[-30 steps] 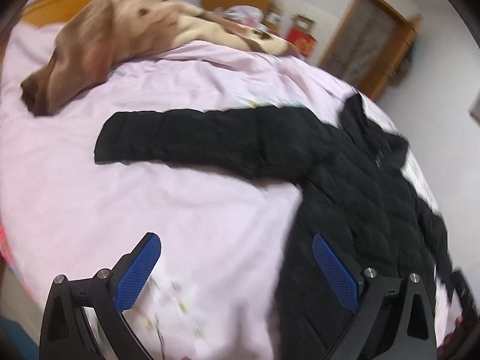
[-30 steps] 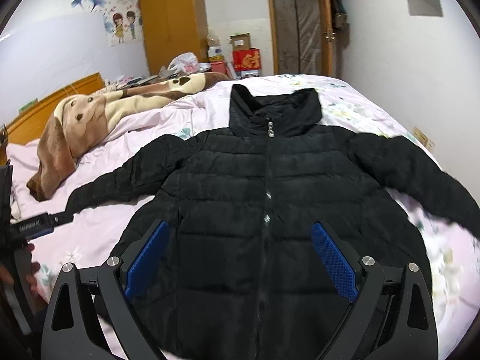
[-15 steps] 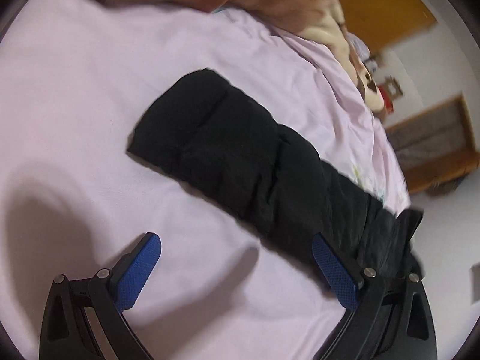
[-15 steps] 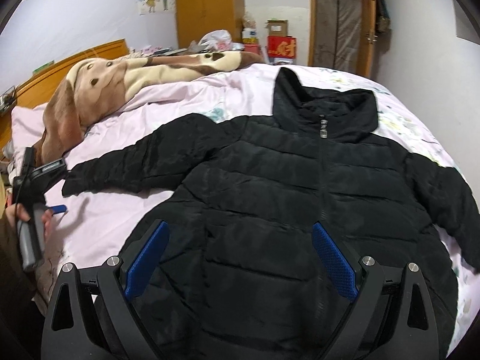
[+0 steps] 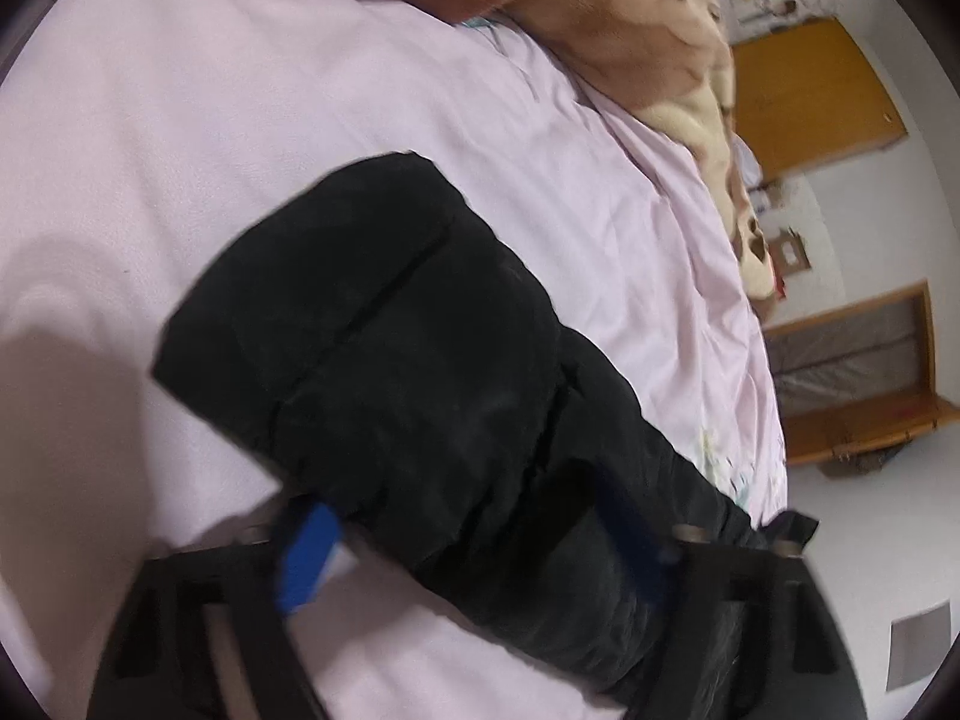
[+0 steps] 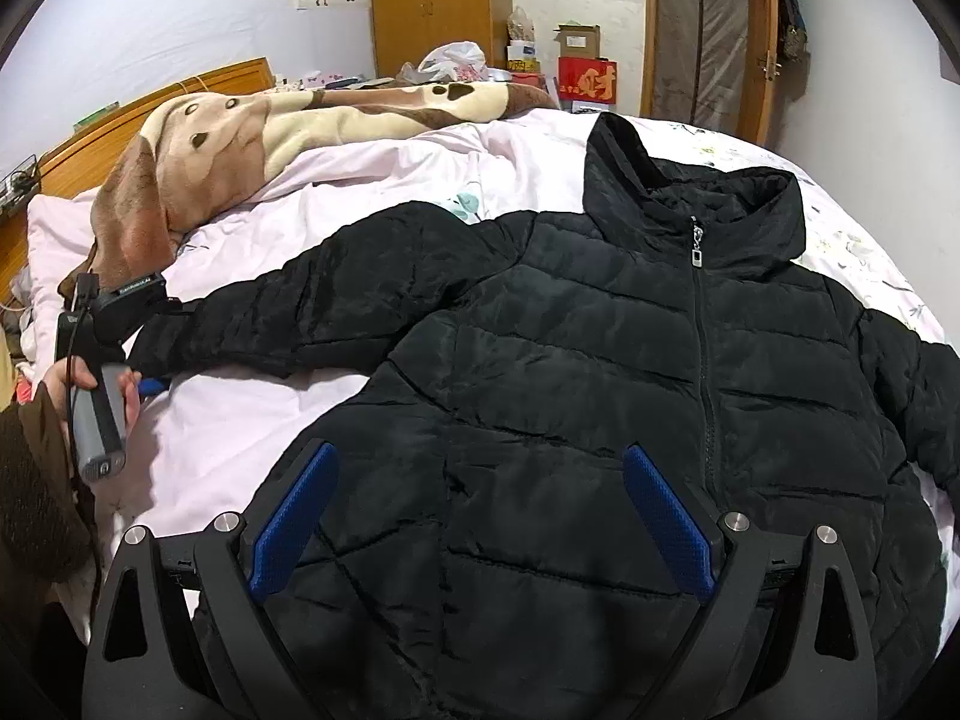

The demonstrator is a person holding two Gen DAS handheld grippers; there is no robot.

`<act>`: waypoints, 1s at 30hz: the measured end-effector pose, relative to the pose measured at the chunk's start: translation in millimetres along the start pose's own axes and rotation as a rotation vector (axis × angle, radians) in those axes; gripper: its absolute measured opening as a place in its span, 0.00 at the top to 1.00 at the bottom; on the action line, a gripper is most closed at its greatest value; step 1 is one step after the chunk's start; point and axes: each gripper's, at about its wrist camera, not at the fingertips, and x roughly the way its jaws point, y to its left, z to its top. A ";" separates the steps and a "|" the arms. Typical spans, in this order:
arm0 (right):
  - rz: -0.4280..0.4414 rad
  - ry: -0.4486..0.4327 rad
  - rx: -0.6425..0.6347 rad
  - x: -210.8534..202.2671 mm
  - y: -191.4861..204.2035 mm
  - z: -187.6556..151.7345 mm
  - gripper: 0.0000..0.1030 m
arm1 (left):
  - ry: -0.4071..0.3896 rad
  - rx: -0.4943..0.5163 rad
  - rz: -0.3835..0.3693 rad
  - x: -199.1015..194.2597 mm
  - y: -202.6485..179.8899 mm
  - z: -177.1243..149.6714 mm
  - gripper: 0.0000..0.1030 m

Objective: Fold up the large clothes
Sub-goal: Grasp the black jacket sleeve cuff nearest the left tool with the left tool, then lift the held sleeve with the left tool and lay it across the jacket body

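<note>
My left tool has just been closing around the black jacket's sleeve cuff on the bed; right tool gapes empty over the jacket's hem.

A black quilted puffer jacket lies flat on the pink-sheeted bed, collar toward the far side, one sleeve stretched out to the left. A brown-and-cream plush blanket lies behind that sleeve near the wooden headboard. The left tool straddles the sleeve near its cuff; the right tool is over the jacket's hem.
</note>
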 end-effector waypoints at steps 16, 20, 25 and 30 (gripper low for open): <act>0.003 -0.021 0.059 -13.0 -19.6 8.1 0.07 | -0.228 0.545 -0.081 -78.6 -135.4 -51.3 0.87; -0.012 -0.048 0.074 -22.6 -30.9 12.6 0.07 | -0.255 0.723 -0.142 -93.7 -189.5 -86.6 0.87; -0.034 -0.070 0.132 -32.1 -57.4 15.0 0.07 | -0.239 0.907 -0.255 -99.9 -254.6 -149.5 0.87; -0.071 -0.093 0.178 -40.2 -87.7 15.7 0.07 | -0.166 0.982 -0.327 -85.0 -288.8 -207.5 0.87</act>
